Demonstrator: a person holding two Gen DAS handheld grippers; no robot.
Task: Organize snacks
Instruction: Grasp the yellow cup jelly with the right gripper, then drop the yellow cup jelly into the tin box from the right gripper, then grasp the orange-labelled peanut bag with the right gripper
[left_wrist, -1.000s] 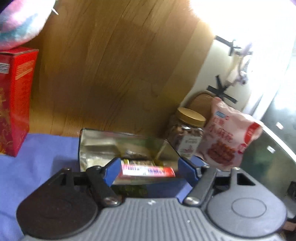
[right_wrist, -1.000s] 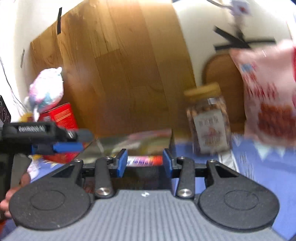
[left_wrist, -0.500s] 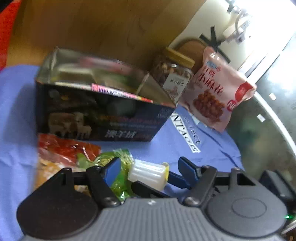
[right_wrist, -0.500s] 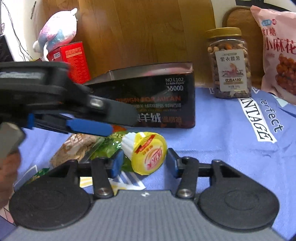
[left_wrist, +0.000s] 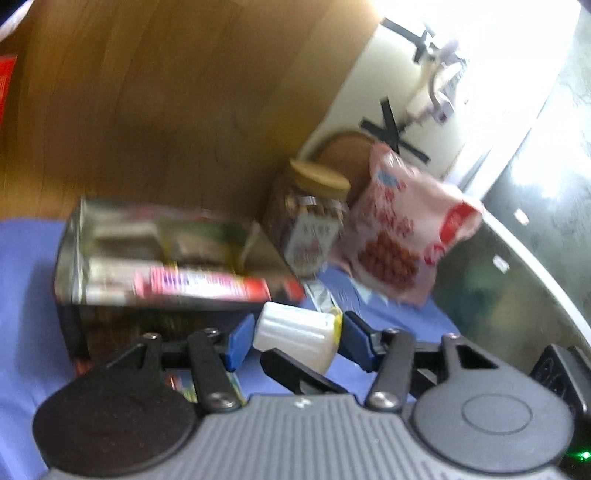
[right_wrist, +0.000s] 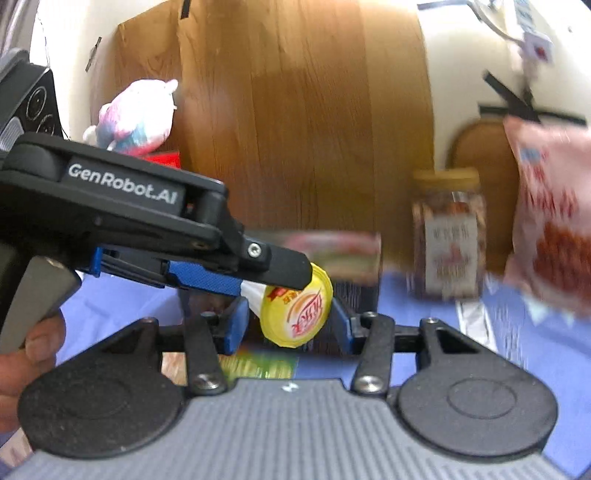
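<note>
A small white jelly cup (left_wrist: 295, 332) with a yellow foil lid (right_wrist: 295, 314) sits between the blue pads of my left gripper (left_wrist: 293, 332), lifted above the blue cloth. In the right wrist view the left gripper (right_wrist: 273, 280) reaches in from the left and holds the cup in front of my right gripper (right_wrist: 288, 325), whose jaws stand apart around it without clearly pressing it. Behind is the open dark snack box (left_wrist: 110, 310) with a red-and-white packet (left_wrist: 199, 284) inside.
A nut jar (left_wrist: 314, 221) with a tan lid and a pink snack bag (left_wrist: 402, 236) stand at the back right against a wooden board. Loose green and brown packets (right_wrist: 258, 365) lie on the blue cloth below. A plush toy (right_wrist: 136, 118) on a red box stands back left.
The left gripper has lifted the jelly cup off the pile of packets, up toward the box's rim. Both views are now blurred by motion.
</note>
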